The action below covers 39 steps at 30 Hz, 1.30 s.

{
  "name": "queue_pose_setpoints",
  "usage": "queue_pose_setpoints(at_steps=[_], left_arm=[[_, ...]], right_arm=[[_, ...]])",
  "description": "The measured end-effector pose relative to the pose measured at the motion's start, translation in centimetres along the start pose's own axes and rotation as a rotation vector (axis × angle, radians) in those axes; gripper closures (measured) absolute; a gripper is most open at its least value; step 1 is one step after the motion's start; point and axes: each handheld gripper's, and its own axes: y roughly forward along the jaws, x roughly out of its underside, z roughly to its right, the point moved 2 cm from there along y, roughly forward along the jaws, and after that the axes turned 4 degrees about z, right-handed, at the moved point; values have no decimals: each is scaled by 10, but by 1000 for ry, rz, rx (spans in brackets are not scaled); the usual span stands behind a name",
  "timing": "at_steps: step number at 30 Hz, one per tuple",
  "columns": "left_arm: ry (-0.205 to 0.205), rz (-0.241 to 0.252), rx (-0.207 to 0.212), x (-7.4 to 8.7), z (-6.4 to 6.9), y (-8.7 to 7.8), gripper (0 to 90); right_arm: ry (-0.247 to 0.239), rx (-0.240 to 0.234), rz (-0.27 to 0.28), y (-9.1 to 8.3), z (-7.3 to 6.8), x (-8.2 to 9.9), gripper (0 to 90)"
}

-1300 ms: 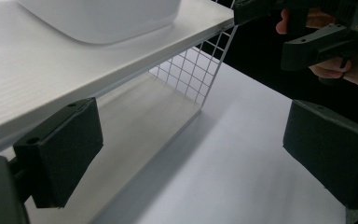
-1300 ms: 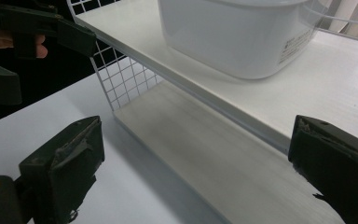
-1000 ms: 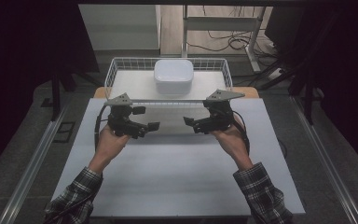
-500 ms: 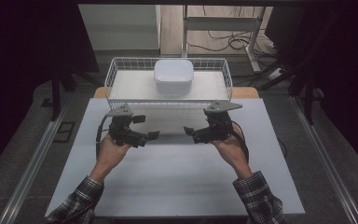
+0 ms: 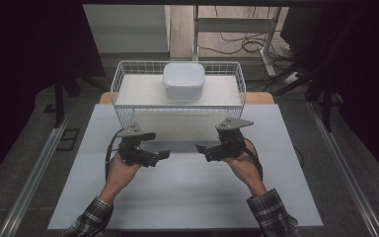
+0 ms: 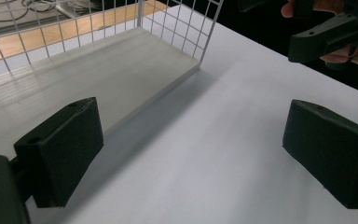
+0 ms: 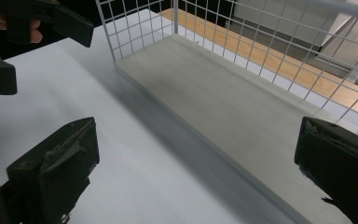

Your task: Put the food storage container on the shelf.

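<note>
A white wire basket (image 5: 123,81) stands at the far middle of the white table (image 5: 177,197). A white rounded box (image 5: 183,81) sits at its back. My left gripper (image 5: 158,145) is held open just in front of the basket's left half, nothing between its jaws. My right gripper (image 5: 206,149) is open too, before the basket's right half, facing the left one. In the left gripper view my open left gripper (image 6: 196,154) looks over bare table beside the basket's corner (image 6: 200,46). In the right gripper view my right gripper (image 7: 198,170) stands open by the basket's pale floor board (image 7: 223,102).
The right gripper (image 6: 326,32) in a hand appears at the top right of the left gripper view. The left gripper (image 7: 28,23) appears top left in the right gripper view. Metal rails (image 5: 34,177) run along both table sides. Cables (image 5: 237,44) lie on the floor behind.
Both grippers have drawn back from the basket toward the person and come lower over the table. Both stay open.
</note>
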Motion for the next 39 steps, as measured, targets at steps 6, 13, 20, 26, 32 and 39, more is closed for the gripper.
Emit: queue_pose_setpoints(at_steps=[6, 13, 20, 26, 32, 39], left_arm=[[11, -19, -19, 11, 0, -2, 46], [12, -32, -21, 22, 4, -7, 46], [7, -49, -17, 34, 8, -8, 46], [6, -53, -19, 43, 11, -12, 46], [-9, -42, -22, 49, 11, -20, 47], [-14, -42, -26, 56, 14, -25, 47]], right_arm=[[-1, -23, 0, 0, -4, 8, 0], [-33, -32, -11, -5, -9, 21, 0], [-40, -41, -11, -13, -13, 34, 0], [-29, -58, -29, -11, -17, 47, 0], [-24, -71, -49, -13, -22, 59, 0], [-33, -55, -44, -22, -24, 67, 0]])
